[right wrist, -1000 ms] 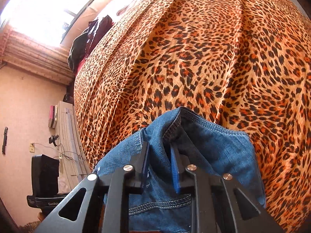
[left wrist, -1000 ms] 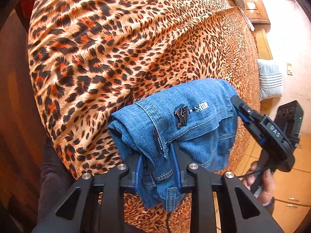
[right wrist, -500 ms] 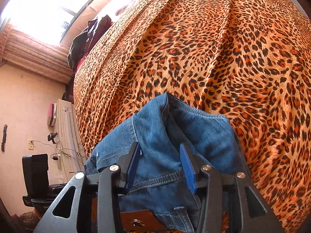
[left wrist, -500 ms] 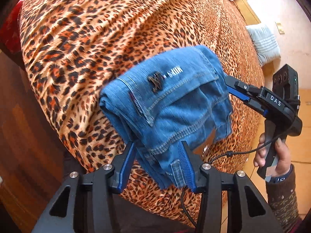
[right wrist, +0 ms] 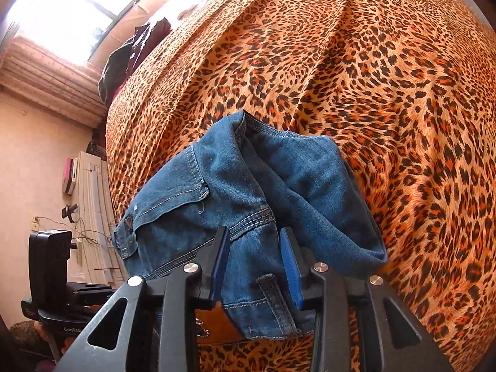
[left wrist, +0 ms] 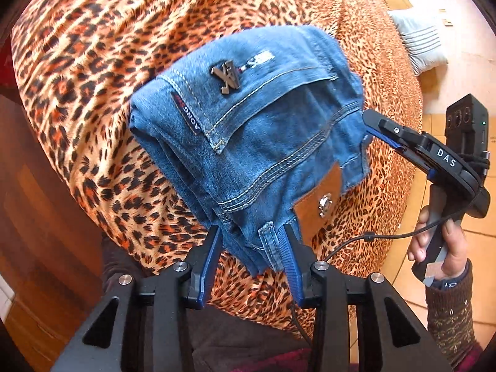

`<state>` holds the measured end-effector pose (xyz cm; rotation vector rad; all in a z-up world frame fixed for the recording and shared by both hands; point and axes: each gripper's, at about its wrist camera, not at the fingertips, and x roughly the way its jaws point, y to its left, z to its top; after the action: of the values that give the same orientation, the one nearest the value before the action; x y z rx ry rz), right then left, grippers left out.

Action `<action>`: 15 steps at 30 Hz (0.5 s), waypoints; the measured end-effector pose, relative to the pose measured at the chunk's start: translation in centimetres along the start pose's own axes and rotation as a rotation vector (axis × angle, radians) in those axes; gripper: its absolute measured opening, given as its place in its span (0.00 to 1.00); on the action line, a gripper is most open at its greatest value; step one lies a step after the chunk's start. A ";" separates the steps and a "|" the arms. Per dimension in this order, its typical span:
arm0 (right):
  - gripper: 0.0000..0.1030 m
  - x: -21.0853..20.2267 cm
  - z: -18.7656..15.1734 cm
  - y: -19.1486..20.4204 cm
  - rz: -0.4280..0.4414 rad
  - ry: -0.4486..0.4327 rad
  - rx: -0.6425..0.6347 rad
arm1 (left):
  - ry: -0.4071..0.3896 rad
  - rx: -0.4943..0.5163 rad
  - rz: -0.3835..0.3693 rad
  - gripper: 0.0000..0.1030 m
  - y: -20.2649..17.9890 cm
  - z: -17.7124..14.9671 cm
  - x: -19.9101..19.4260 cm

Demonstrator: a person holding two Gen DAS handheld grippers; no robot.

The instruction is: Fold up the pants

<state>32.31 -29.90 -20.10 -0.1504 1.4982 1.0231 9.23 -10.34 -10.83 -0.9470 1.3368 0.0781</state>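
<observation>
Both grippers, left [left wrist: 252, 241] and right [right wrist: 255, 248], have released the folded jeans [left wrist: 248, 130], jaws now apart; underside hidden.

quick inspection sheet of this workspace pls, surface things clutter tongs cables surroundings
surface: leopard-print bedspread, creased.
job's things: jeans folded into a bundle, lying on the bedspread near its edge.
clutter: dark clothes heaped at the far end.
tongs: left tongs open astride the waistband; right tongs open astride the jeans' other edge.
cables: black cable hangs from the right tool.
surroundings: striped pillow, window, tiled floor.
</observation>
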 end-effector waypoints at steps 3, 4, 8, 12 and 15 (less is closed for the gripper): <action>0.37 -1.1 -1.5 -0.8 -0.027 -0.009 0.021 | -0.015 0.039 0.020 0.47 -0.9 0.1 0.2; 0.34 -1.0 -2.1 -1.0 -0.070 -0.015 0.013 | -0.007 0.049 0.034 0.47 -1.2 0.3 0.9; 0.29 1.5 -3.6 -2.7 -0.182 0.028 0.037 | 0.026 0.120 0.180 0.46 -2.4 0.9 4.6; 0.34 -0.6 -3.5 -2.5 -0.119 -0.037 0.115 | -0.022 0.196 0.191 0.43 -4.5 0.2 2.5; 0.43 -3.2 -4.1 -2.7 -0.057 -0.096 0.172 | -0.125 0.296 0.258 0.50 -6.5 -1.0 -0.2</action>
<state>31.73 -35.64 -19.29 -0.0213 1.4784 0.8408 12.00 -14.99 -7.09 -0.5108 1.3057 0.1306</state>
